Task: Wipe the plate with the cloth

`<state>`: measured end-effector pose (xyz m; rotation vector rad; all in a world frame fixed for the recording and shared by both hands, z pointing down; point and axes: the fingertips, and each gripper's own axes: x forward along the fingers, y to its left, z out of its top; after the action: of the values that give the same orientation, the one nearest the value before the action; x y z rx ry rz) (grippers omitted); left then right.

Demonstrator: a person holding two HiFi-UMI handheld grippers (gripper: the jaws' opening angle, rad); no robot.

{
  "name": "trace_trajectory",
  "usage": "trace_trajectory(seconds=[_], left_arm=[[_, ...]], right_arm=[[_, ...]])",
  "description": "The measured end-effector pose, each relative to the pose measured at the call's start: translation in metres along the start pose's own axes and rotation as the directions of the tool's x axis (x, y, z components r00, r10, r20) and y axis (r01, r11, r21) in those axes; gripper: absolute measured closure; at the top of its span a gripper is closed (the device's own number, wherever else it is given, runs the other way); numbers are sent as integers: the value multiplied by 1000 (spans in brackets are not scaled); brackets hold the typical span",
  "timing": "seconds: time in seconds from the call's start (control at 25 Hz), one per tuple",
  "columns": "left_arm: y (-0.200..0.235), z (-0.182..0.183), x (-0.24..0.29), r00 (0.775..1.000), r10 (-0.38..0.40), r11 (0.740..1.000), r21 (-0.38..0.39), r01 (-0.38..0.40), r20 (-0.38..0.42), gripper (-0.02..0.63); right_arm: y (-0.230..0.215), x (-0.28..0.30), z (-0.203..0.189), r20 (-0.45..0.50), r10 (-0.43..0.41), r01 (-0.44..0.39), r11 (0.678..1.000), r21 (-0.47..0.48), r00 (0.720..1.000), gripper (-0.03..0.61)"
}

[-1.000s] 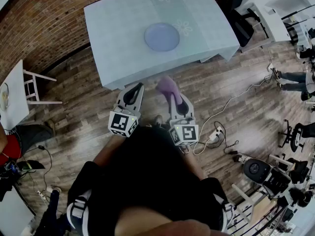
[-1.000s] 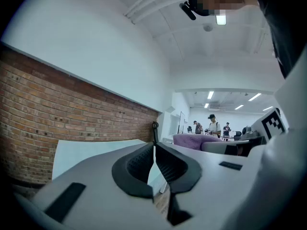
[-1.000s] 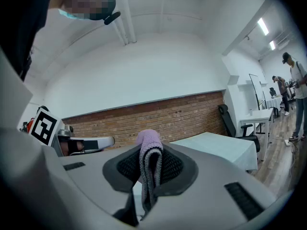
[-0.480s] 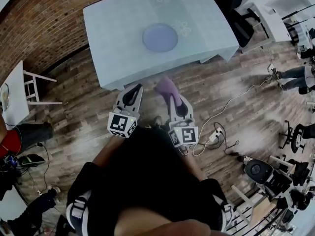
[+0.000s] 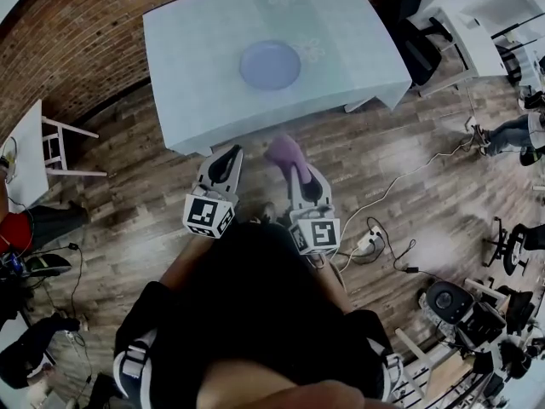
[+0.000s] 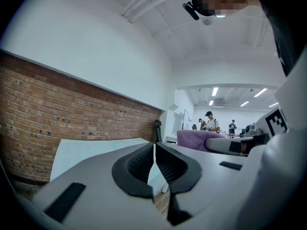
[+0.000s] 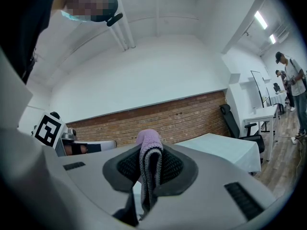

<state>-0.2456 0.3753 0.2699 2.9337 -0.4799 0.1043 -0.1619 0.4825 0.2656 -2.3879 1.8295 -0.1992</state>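
A pale lilac plate lies near the middle of a table with a light blue cloth. I stand a short way before the table's near edge. My right gripper is shut on a folded purple cloth, which sticks out past its tips; in the right gripper view the cloth is pinched between the dark pads. My left gripper is shut with nothing in it, its pads touching. Both grippers point level toward the table, over the wooden floor.
A white side table and a stool stand at the left. Desks and a black chair are at the right of the table. Cables trail across the floor on the right. People stand further back in the room.
Both grippers have shifted slightly toward the table with the person; the plate and table sit a little further left in the head view. The grips are unchanged.
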Motion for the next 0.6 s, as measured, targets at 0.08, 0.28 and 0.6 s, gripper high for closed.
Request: trace_trajectory(seconds=[0.08,0.28,0.6], left_arm=[[-6,-2,4,1000,15,1000,-1,-15,-1,572],[-19,-2,17,999,54,998,9,-54,4,572],[-19,-14,35,997,69,998,10,-69,-30,572]], right_arm=[[-7,-4,0,-10,14,-14,1000,-2,1000,508],[-28,-9,2,-10,52,-52,999,-7,999,508],[-43,7,-8,-32,74,-74,997,11,997,508]])
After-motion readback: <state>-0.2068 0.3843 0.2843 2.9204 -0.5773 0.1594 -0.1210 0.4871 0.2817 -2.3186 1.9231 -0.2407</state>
